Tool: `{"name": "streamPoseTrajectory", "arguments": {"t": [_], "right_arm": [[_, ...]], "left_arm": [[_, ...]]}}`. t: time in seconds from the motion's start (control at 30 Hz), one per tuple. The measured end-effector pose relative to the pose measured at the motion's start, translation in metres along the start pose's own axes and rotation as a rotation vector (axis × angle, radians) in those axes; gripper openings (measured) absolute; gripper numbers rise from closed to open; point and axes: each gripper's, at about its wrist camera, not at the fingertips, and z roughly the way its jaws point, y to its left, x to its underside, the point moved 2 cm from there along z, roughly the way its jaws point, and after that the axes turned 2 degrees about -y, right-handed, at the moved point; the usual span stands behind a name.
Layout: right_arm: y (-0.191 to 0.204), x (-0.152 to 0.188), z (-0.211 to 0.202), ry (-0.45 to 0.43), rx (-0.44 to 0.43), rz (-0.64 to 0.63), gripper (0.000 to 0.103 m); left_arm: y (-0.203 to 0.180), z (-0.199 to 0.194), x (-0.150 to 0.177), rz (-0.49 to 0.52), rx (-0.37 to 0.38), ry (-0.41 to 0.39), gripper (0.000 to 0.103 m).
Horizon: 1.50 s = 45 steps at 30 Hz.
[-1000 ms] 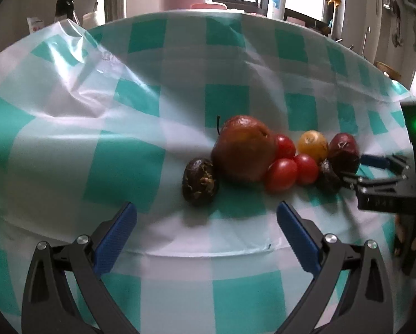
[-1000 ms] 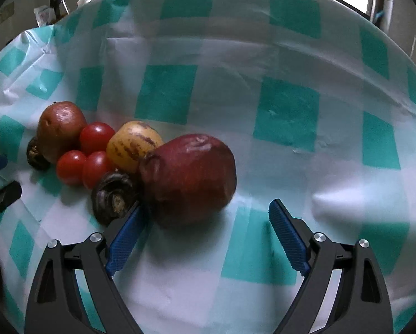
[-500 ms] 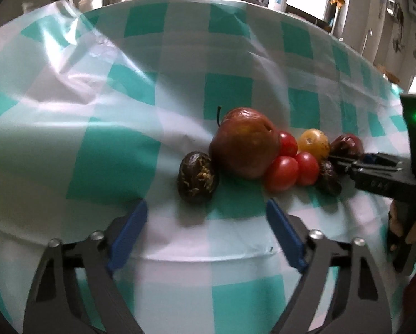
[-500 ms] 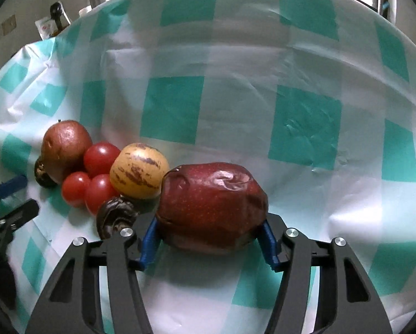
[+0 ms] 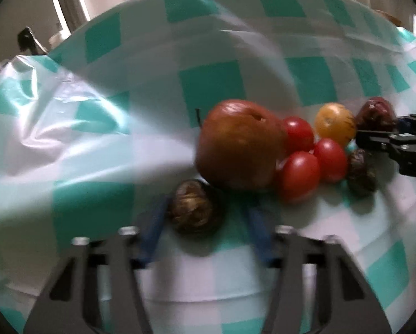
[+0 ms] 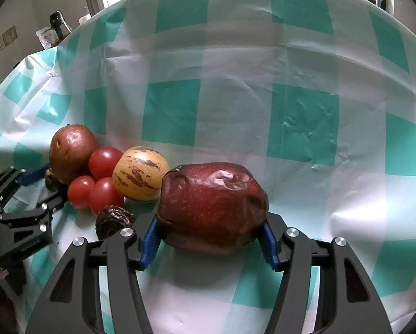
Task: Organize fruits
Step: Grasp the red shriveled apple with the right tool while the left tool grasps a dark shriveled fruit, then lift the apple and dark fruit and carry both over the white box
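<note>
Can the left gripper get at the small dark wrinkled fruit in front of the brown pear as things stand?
Probably yes. The left gripper is open with its fingers already on either side of the dark wrinkled fruit. The brown pear sits just behind, seemingly touching it, but nothing blocks the fingers.

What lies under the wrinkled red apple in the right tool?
Under the red apple only checked tablecloth and shadow show; their contact patch is hidden. The right tool grips its sides.
</note>
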Motion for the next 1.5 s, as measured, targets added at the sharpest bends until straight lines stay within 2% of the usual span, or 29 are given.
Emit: {"name": "streamPoseTrajectory", "arguments": {"t": [0.23, 0.4, 0.6, 0.7, 0.83, 0.9, 1.03, 1.17, 1.33, 1.5], "right_arm": [[-0.003, 0.002, -0.001, -0.007, -0.019, 0.01, 0.059], [-0.006, 0.004, -0.003, -0.011, -0.028, 0.015, 0.059], [-0.005, 0.003, -0.002, -0.006, -0.014, 0.002, 0.059], [0.0, 0.002, -0.001, 0.0, 0.008, -0.015, 0.059], [0.007, 0.009, -0.007, 0.014, 0.114, -0.024, 0.058], [0.015, 0.022, -0.024, 0.026, 0.125, -0.023, 0.058], [0.032, 0.055, -0.07, -0.016, 0.134, -0.02, 0.058], [0.05, 0.097, -0.113, -0.044, 0.129, -0.021, 0.058], [0.062, 0.146, -0.16, -0.084, 0.133, -0.006, 0.058], [0.056, 0.188, -0.198, -0.1, 0.115, 0.018, 0.058]], "left_arm": [[0.025, -0.032, 0.012, -0.192, 0.147, -0.063, 0.038], [0.017, -0.045, 0.02, -0.211, 0.188, -0.09, 0.038], [0.019, -0.059, 0.029, -0.193, 0.157, -0.117, 0.038], [0.023, -0.056, 0.029, -0.193, 0.144, -0.1, 0.038], [0.022, -0.061, 0.027, -0.196, 0.121, -0.084, 0.038], [0.017, -0.075, 0.03, -0.18, 0.107, -0.099, 0.038], [0.005, -0.109, 0.051, -0.149, 0.093, -0.137, 0.038], [-0.007, -0.133, 0.073, -0.161, 0.127, -0.144, 0.038], [-0.038, -0.161, 0.1, -0.113, 0.15, -0.146, 0.038], [-0.069, -0.18, 0.115, -0.049, 0.163, -0.146, 0.038]]}}
